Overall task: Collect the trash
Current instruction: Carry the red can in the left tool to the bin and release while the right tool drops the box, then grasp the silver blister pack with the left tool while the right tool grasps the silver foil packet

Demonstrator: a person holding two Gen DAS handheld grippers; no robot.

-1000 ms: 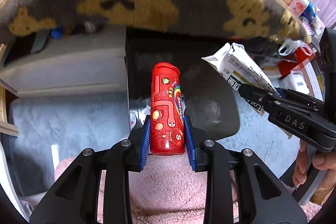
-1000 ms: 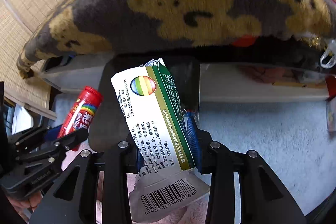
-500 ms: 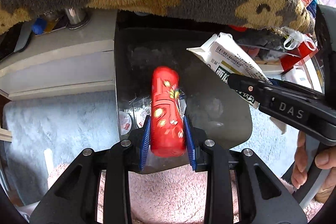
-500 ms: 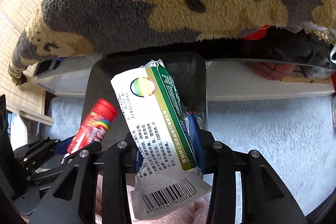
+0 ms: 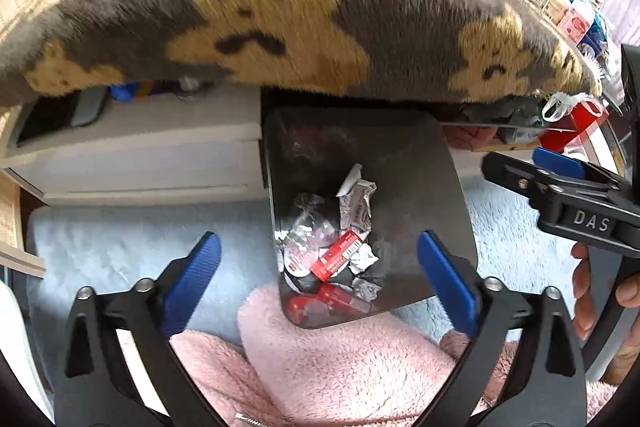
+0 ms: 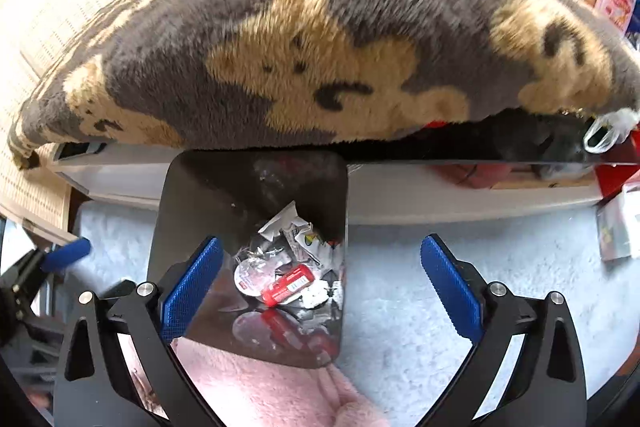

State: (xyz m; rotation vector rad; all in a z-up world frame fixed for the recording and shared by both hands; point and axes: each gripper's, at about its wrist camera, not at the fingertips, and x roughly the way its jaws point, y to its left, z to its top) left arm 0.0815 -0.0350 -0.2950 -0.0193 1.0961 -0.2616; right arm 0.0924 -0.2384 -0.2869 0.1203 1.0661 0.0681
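Trash (image 5: 336, 251) lies inside the black bin (image 5: 448, 187); left tongs (image 5: 318, 269) and right tongs (image 6: 320, 277) hover above it, spread and empty, so the next move is probably finding another piece to collect

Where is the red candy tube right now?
In both wrist views the red candy tube lies inside the black bin, on crumpled wrappers, held by neither gripper.
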